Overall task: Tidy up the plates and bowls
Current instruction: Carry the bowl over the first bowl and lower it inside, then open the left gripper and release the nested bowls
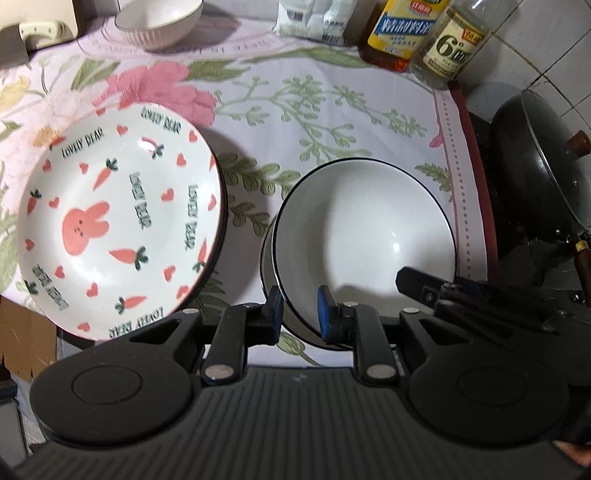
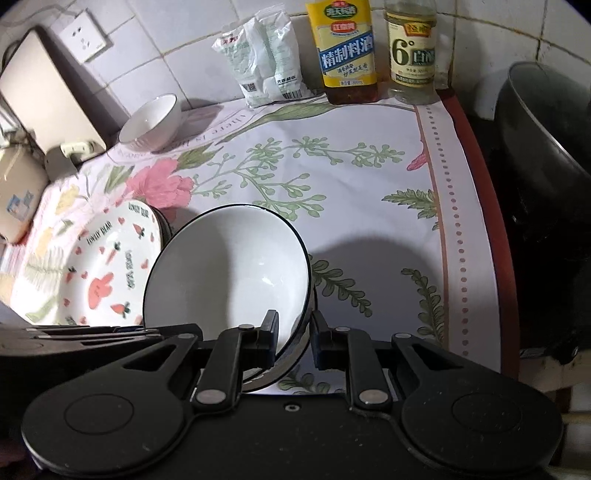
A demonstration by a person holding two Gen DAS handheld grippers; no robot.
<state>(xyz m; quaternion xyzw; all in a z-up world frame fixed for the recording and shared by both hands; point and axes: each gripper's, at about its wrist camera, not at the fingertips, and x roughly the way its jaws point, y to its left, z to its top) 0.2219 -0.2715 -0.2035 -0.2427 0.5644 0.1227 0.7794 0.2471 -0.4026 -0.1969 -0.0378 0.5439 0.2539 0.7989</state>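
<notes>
On the floral-clothed bench (image 2: 369, 192), both the left gripper (image 1: 300, 314) and right gripper (image 2: 293, 334) clamp the black-rimmed bowl (image 1: 365, 221) by its rim, mouth tilted upward, beside the bunny plate (image 1: 118, 229).

The wok (image 1: 535, 177) is cut by the right edge; the ribbed bowl (image 1: 159, 22) by the top.

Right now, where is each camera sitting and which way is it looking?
Left wrist: on the left gripper, pointing steeply down at the black-rimmed bowl whose rim it pinches; the right gripper shows at right.
Right wrist: on the right gripper, looking down, pinching the bowl's opposite rim.
Both share the bowl, the bunny plate and the floral cloth.
</notes>
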